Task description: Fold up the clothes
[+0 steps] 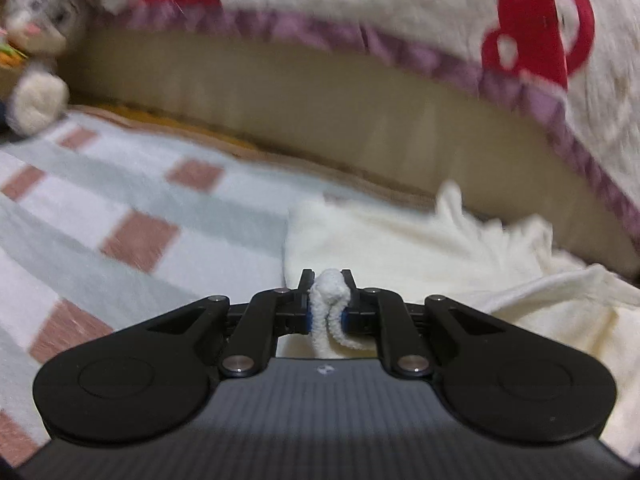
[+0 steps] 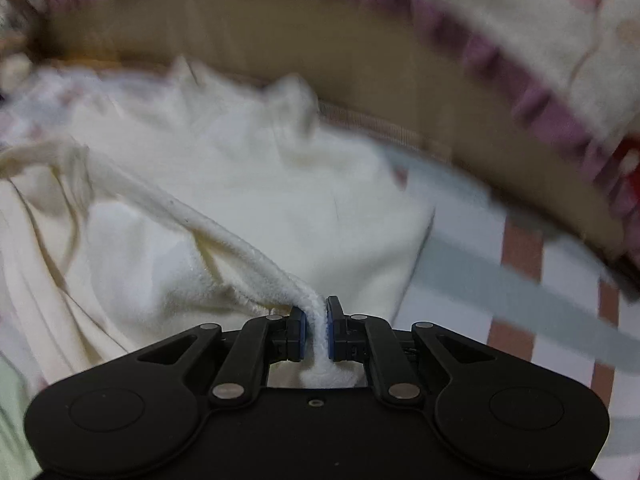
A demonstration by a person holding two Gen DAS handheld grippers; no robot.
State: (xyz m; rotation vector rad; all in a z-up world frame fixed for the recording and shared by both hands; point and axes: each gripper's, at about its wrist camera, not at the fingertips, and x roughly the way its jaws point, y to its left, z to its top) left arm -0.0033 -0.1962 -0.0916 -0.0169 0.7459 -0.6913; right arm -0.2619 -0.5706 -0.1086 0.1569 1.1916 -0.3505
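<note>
A cream, fleecy soft garment (image 2: 240, 184) lay rumpled on a bedspread checked in white, grey-green & brick-red squares (image 1: 120, 216), beside a tan padded bed edge (image 1: 320, 100). Left gripper (image 1: 326, 280) was clamped on a bunched edge of it; right gripper (image 2: 316, 312) pinched a taut, rope-like hem w/ narrow jaws. Fabric looked light, floppy, prone to bunching; hems/corners seemed the best hold. A blurred plush toy (image 1: 36, 40) sat far left.

Fluffy cream fleece garment (image 2: 248, 184); matt black plastic hand-held gripper (image 2: 316, 312).
</note>
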